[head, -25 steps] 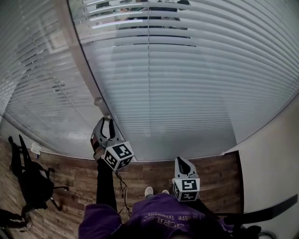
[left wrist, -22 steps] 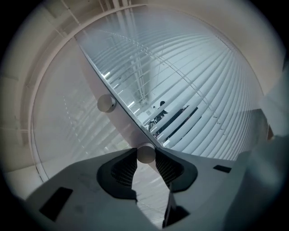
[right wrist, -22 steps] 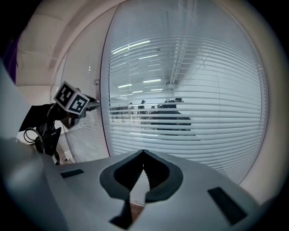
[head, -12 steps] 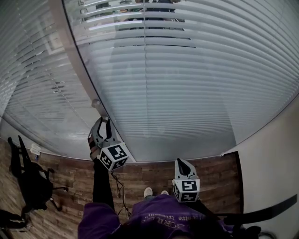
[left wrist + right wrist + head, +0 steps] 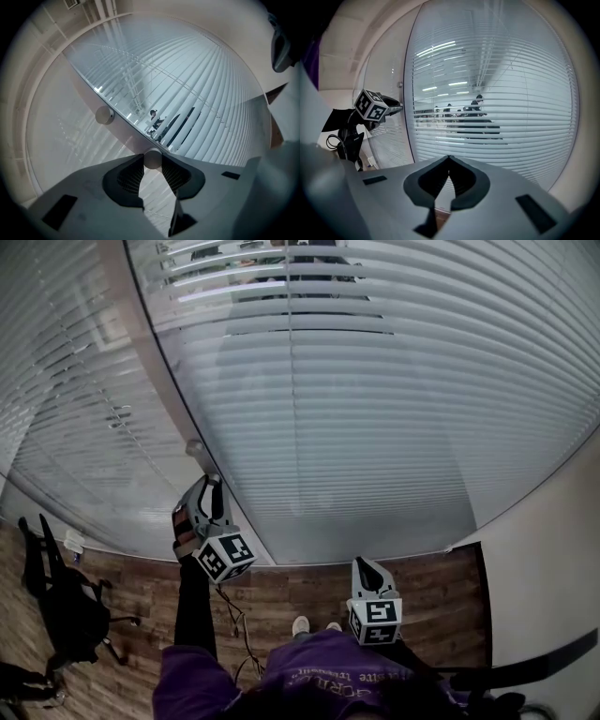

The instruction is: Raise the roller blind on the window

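A slatted blind [image 5: 375,409] hangs lowered behind a glass wall, its slats reaching almost to the floor. On the grey frame post [image 5: 150,362] sit two round knobs. The upper knob [image 5: 194,447] [image 5: 104,115] is free. My left gripper [image 5: 214,480] [image 5: 152,157] is shut on the lower knob [image 5: 152,159], which sits between the fingertips. My right gripper [image 5: 366,564] [image 5: 449,158] hangs lower, near my body and away from the glass, shut with nothing in it. In the right gripper view the left gripper [image 5: 397,108] shows against the post.
A black office chair [image 5: 66,606] stands on the wooden floor at the left. A cable [image 5: 242,615] lies by my shoes [image 5: 298,624]. A white wall [image 5: 544,559] closes the right side. A second blind panel [image 5: 66,427] runs to the left.
My left gripper and arm have shifted slightly left and down along the post, still on the knob. The right gripper has stayed put.
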